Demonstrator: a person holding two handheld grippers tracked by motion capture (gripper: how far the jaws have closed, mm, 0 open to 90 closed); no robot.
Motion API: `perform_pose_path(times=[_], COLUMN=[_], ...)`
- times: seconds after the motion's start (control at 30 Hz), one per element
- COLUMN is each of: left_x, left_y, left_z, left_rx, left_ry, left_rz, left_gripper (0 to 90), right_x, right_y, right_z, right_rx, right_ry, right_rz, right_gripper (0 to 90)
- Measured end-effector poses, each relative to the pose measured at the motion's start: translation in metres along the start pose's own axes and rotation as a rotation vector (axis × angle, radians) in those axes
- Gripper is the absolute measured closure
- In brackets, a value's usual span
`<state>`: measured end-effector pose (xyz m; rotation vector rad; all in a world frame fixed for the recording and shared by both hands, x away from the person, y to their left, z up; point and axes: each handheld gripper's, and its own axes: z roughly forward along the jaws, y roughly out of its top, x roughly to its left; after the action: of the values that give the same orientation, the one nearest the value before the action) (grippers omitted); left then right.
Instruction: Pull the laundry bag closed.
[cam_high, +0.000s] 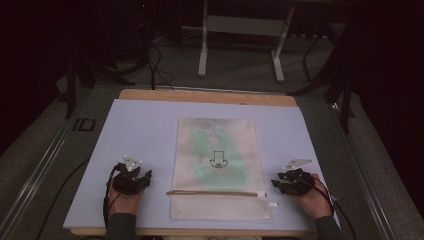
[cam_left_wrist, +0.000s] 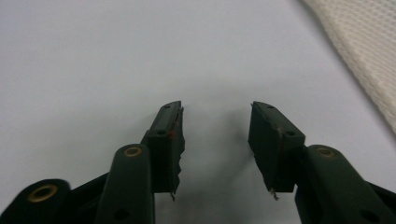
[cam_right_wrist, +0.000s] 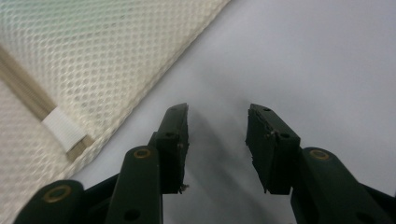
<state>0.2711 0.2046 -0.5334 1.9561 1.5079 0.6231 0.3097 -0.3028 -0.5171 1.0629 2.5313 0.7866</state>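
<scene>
High view first: a cream mesh pouch (cam_high: 217, 167) lies flat in the middle of the pale board (cam_high: 140, 130), its long axis running from the near edge toward the far edge, with a zipper (cam_high: 215, 193) crossing it close to the near end. The left gripper (cam_high: 134, 181) rests near the near-left corner, the right gripper (cam_high: 289, 182) near the near-right corner, each apart from the pouch; the right one looks nearer to the pouch, close to the zipper's end. Left gripper view: the jaws stand spread over bare board, nothing between them, with the pouch's mesh edge (cam_left_wrist: 359, 51) off toward the upper right. Right gripper view: the jaws stand spread and empty, and the zipper's white end tab (cam_right_wrist: 63, 128) lies just left of them.
</scene>
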Motion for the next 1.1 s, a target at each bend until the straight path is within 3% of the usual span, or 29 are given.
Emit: perform_pose_path(times=[0.27, 0.6, 1.1], left_x=[-0.004, -0.004, -0.003], left_y=[0.001, 0.001, 0.001], left_z=[-0.004, -0.005, -0.009], left_rx=[-0.033, -0.058, -0.078], left_ry=[-0.024, -0.076, -0.110], left_rz=[0.058, 0.056, 0.070], left_gripper=[56.8, 58.9, 61.0], right_x=[0.006, 0.018, 0.036], right_y=[0.012, 0.024, 0.035], right_z=[-0.006, -0.005, 0.002], right_rx=[0.047, 0.080, 0.122], right_ry=[0.036, 0.067, 0.102], right_rz=[-0.081, -0.146, -0.230], right_gripper=[58.8, 57.3, 56.3])
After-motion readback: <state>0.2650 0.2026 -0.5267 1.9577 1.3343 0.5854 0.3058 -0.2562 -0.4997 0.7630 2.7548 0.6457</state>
